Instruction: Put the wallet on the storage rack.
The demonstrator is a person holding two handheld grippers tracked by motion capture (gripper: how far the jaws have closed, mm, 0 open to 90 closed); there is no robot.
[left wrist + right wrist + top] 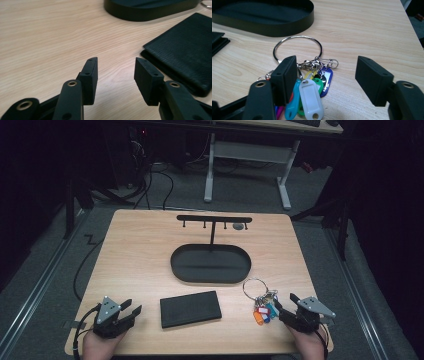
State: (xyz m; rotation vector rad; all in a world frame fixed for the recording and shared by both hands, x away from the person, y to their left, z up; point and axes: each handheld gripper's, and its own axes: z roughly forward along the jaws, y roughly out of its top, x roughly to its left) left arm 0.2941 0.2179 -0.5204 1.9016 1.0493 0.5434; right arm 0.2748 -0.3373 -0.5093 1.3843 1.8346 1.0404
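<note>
I am holding my right gripper [325,82] wide open and empty, with the bunch of coloured plastic key tags on a large steel ring [308,82] lying flat on the light wooden surface [367,27] just ahead of it, partly between the jaws. Nothing is lifted yet; hanging the ring on the black T-shaped hook stand with its oval tray [210,262], well beyond the gripper, is all still to do, I judge. My left gripper [115,75] is resting open and empty, the black leather wallet [185,47] just to its right.
</note>
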